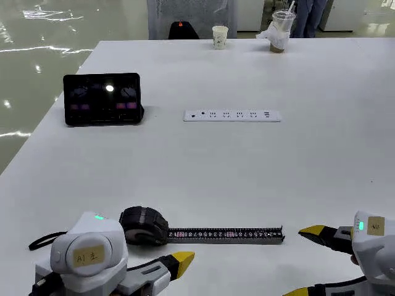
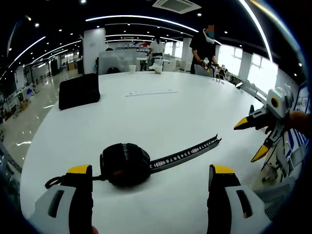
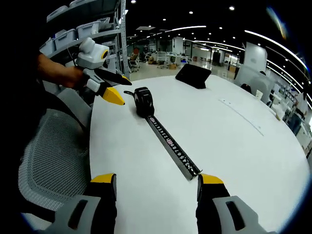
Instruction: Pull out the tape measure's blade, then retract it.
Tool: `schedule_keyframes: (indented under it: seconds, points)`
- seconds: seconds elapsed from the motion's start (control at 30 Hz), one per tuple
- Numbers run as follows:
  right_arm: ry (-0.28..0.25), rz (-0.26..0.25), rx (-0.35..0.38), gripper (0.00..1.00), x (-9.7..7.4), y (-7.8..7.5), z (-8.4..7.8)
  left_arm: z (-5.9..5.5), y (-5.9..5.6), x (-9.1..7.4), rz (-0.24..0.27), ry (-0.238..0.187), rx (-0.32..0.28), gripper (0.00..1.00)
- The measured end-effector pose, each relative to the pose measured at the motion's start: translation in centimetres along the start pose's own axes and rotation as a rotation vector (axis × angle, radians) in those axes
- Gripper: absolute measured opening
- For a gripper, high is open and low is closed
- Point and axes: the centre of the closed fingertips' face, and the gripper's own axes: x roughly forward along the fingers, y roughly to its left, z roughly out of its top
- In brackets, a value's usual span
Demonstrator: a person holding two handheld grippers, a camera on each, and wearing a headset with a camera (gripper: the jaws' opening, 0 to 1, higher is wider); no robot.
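Looking down at the white table (image 1: 259, 179), you have the tape measure (image 1: 144, 225) lying near your edge. Its blade (image 1: 225, 234) is drawn out flat across the tabletop and points toward your right side. Your left gripper (image 2: 150, 170) is spread wide with nothing between its yellow-tipped jaws. The tape measure's black body sits just ahead of them and is not touched, and its wrist strap (image 1: 44, 240) trails off to the left. Your right gripper (image 3: 157, 179) is also wide apart and empty. The free end of the blade lies just in front of the gap between its jaws, clear of both tips. Farther back on the table stand a dark tablet (image 1: 102, 98) and a white power strip (image 1: 232, 115), with a paper cup (image 1: 220, 37) and a plastic cup (image 1: 279, 31) near the far edge.
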Motion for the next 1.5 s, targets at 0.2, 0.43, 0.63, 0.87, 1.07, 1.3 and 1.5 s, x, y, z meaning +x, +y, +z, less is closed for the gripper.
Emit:
schedule_keyframes:
  seconds: [0.2, 0.43, 0.63, 0.87, 1.07, 1.3, 1.5]
  points:
    - [0.014, 0.016, -0.039, 0.61, 0.1, -0.9, -0.2, -0.4, 0.4, 1.0, 0.007, 0.02, -0.005, 0.97]
    - [0.032, 0.04, -0.072, 0.56, 0.3, -1.6, -0.6, -0.6, 0.6, 1.8, 0.012, 0.033, -0.007, 0.98]
    - [0.041, 0.049, -0.095, 0.54, 0.7, -2.3, -0.6, -0.4, 0.8, 2.4, 0.022, 0.039, -0.02, 0.99]
    - [0.056, 0.066, -0.133, 0.51, 1.3, -3.2, -0.7, -0.3, 1.3, 3.0, 0.032, 0.042, -0.023, 0.99]
    - [0.067, 0.08, -0.159, 0.47, 1.8, -3.6, -0.7, -0.4, 1.8, 3.5, 0.037, 0.049, -0.035, 0.98]
    - [0.085, 0.088, -0.197, 0.42, 2.4, -4.3, -0.9, -0.3, 2.1, 3.9, 0.042, 0.053, -0.054, 0.94]
    - [0.101, 0.103, -0.22, 0.38, 3.0, -4.8, -1.1, -0.2, 2.7, 4.3, 0.056, 0.061, -0.07, 0.91]
